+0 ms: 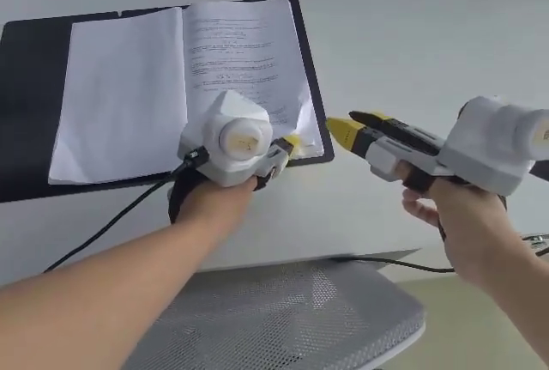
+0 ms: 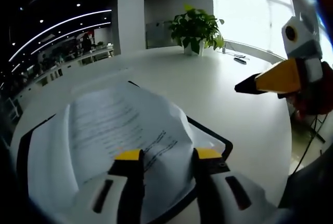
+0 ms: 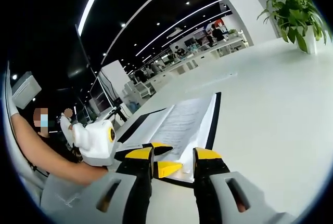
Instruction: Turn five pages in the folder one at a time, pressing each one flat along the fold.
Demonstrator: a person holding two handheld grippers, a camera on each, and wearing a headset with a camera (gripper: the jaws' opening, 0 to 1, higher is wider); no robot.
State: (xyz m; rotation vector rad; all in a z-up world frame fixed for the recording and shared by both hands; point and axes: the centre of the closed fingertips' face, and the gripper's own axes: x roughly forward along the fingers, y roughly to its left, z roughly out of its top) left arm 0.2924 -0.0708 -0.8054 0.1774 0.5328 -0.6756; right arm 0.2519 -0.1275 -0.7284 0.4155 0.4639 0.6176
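Between the jaws of my left gripper (image 2: pixel 167 157), which stood apart with a clear gap, lay the near outer corner of the printed page (image 2: pixel 119 125), bulged up off the folder (image 1: pixel 26 69) that lay open on the table (image 1: pixel 429 27) ahead of the tips. My judgement was that the step in hand was taking up this one sheet, and to do it well I would have closed on the curled corner alone, shallow enough to catch the top leaf and not those beneath, then carried it in an arc toward the fold (image 1: pixel 184 78) beyond the jaws rather than dragging it, so that it would not crease. My right gripper (image 1: pixel 341 126) hovered beside the folder's outer edge, off to the side of my left tips, its jaws apart with nothing between them; it seemed well placed to press along the fold afterwards. Whether my left jaws touched the paper I could not tell, nor how many sheets were in the bulge. Print on the page was too small to read, and the folder's near corner was hidden behind my left gripper
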